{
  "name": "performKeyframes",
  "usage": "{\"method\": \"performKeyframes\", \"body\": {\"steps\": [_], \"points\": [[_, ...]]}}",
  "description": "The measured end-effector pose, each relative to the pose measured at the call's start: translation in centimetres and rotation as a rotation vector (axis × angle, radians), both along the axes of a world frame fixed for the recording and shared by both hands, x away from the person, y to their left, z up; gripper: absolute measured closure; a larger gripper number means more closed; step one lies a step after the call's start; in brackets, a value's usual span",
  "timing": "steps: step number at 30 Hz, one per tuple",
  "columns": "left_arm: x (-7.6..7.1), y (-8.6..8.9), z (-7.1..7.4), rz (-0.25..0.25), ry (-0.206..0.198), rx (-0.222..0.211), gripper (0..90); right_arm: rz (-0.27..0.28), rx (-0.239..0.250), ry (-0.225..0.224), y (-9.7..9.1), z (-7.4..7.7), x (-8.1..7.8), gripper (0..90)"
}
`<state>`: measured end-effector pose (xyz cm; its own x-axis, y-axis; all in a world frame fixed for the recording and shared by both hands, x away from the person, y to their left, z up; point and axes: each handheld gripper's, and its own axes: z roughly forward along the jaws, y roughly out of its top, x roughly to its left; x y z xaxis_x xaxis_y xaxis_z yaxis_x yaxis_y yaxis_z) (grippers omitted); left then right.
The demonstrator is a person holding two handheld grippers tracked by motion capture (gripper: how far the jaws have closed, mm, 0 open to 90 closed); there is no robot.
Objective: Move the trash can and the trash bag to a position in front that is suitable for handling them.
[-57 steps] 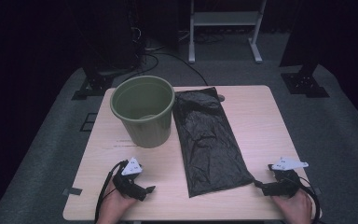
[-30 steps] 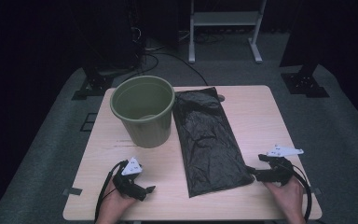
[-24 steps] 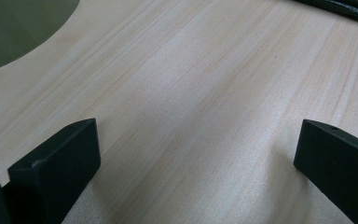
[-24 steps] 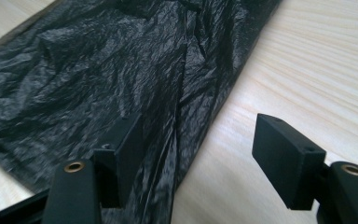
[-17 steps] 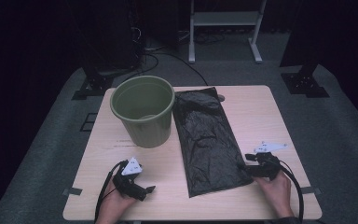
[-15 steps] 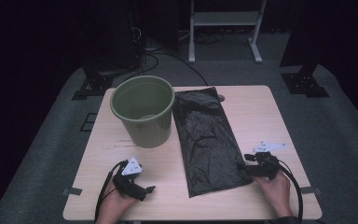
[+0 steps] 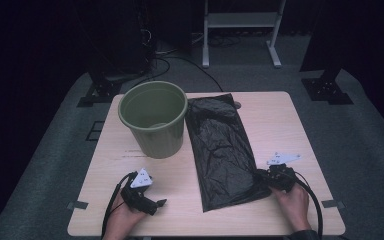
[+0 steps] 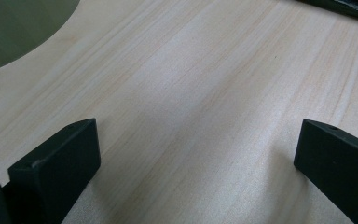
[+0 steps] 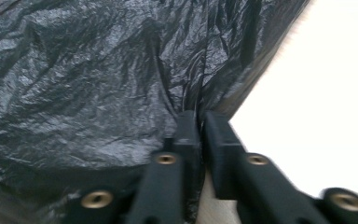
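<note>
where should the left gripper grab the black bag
Probably its near-left corner. The bag lies flat on the table, so only a thin edge can be pinched. The right gripper is shut on the near-right edge; the open left gripper could come from the bag's left, low.

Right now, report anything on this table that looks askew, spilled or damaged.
Nothing stands out. The green bucket stands upright, with no spill around it. The black plastic bag lies flat and crinkled beside it, slightly slanted; no tear visible. The right gripper pinches its edge; the left gripper rests open on bare wood.
</note>
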<state>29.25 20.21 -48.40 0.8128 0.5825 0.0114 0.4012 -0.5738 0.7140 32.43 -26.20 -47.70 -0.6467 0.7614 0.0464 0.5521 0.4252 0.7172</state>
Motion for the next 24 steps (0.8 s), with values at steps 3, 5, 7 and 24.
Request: {"method": "performKeyframes", "body": {"steps": [3, 5, 7, 24], "points": [[0.0, 0.0, 0.0, 0.000, 0.000, 0.001, 0.0, 0.007, 0.001, 0.007, -0.1, 0.0, 0.1, 89.7], [0.0, 0.0, 0.0, 0.000, 0.000, 0.000, 0.0, 0.005, 0.001, 0.010, -0.3, 0.1, 0.1, 89.7], [0.0, 0.0, 0.0, 0.000, 0.000, 0.000, 0.0, 0.001, 0.003, 0.008, -0.5, 0.2, 0.0, 89.7], [0.0, 0.0, 0.0, 0.000, 0.000, 0.001, 0.0, -0.019, 0.001, 0.021, -3.5, 0.8, -2.0, 89.7]]}}
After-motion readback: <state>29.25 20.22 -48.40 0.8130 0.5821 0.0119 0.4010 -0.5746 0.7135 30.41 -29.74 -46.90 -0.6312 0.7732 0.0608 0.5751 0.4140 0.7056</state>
